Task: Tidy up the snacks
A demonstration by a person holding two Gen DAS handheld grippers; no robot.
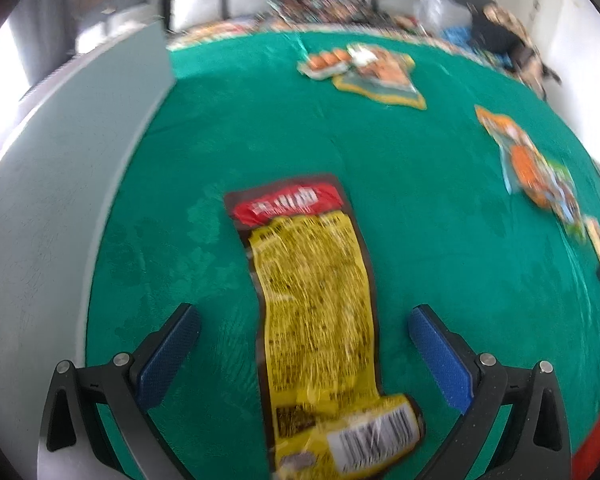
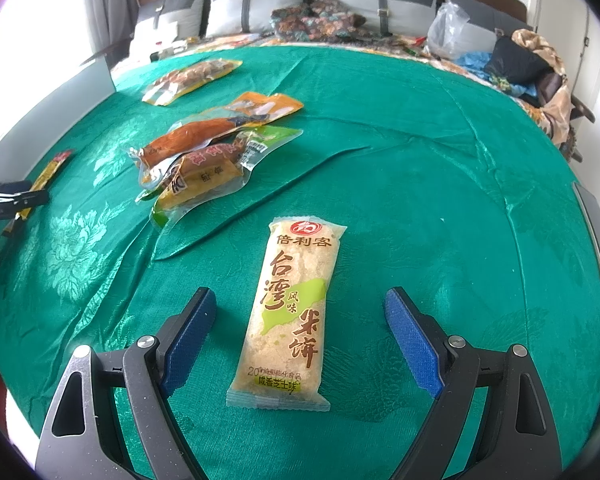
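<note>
The rice cracker bar (image 2: 290, 312) lies flat on the green bedspread (image 2: 440, 200), lengthwise between the fingers of the right gripper (image 2: 300, 308) — the blue pads stand wide on either side and touch nothing. In the left wrist view the yellow snack packet (image 1: 320, 320) lies the same way between the parted fingers of the left gripper (image 1: 304, 322), barcode end nearest the camera, red band at the far end; the picture is blurred, yet clear cloth shows between each pad and the wrapper.

Ahead and to the left of the right gripper a loose heap of vacuum-packed snacks (image 2: 208, 152) overlaps itself, and farther off in the same direction lies one more clear pouch (image 2: 192, 80) — apart from the heap.

As a judgement, the sorting is far from finished: both grippers hold nothing, two packets wait singly under them, and no tidy row or container shows. The likely step in hand is picking up these two.
</note>
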